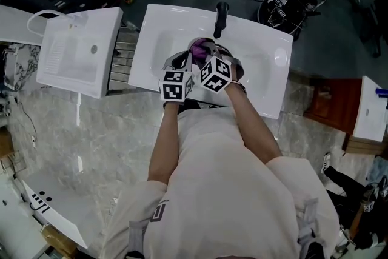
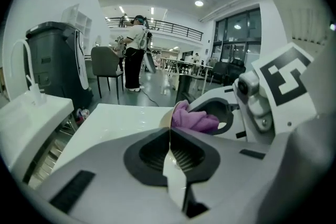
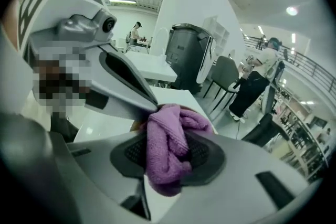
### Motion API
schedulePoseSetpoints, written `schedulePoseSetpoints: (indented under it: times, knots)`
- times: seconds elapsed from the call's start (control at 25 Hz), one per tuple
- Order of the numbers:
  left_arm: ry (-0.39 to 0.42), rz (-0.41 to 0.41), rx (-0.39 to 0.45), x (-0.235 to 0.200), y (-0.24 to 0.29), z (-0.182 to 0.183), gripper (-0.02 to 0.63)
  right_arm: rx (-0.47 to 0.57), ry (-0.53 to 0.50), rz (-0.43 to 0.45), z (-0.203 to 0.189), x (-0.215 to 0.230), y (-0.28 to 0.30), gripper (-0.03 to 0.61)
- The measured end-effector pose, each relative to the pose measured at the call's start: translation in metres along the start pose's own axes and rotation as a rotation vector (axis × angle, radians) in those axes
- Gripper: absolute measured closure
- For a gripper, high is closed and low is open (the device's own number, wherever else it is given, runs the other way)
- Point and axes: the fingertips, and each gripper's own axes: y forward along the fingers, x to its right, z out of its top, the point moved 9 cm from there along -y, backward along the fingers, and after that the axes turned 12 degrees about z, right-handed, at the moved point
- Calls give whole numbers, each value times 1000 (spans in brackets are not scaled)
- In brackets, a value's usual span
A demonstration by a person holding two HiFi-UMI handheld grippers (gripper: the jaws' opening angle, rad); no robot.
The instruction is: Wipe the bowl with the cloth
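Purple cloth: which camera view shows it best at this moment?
The right gripper view: the cloth fills the centre, clamped in the right gripper. The left gripper view shows a bunch of it beyond the bowl edge that the left gripper clamps. The head view shows only a purple patch behind the marker cubes.

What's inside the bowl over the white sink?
A bunched purple terry cloth, pinched by the right gripper, sits inside the pale thin-rimmed bowl. The cloth and that gripper hide the bowl's bottom.
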Motion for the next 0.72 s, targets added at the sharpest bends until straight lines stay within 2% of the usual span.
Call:
schedulePoseSetpoints:
  times: [0.16,0.32,0.56,0.72]
  knots:
    - [38,26,2,-2,-3,3,603,17,29,-58,0,5,-4,454]
    - [41,70,22,-11,-9,-1,604,7,39,-75,-2,5,-1,454]
    - [35,125,64,-26,-16,1,604,-23,7,-52,2,-1,7,454]
    - [14,130,54,-32,-17,-1,604,-57,-3,6,1,-11,15,454]
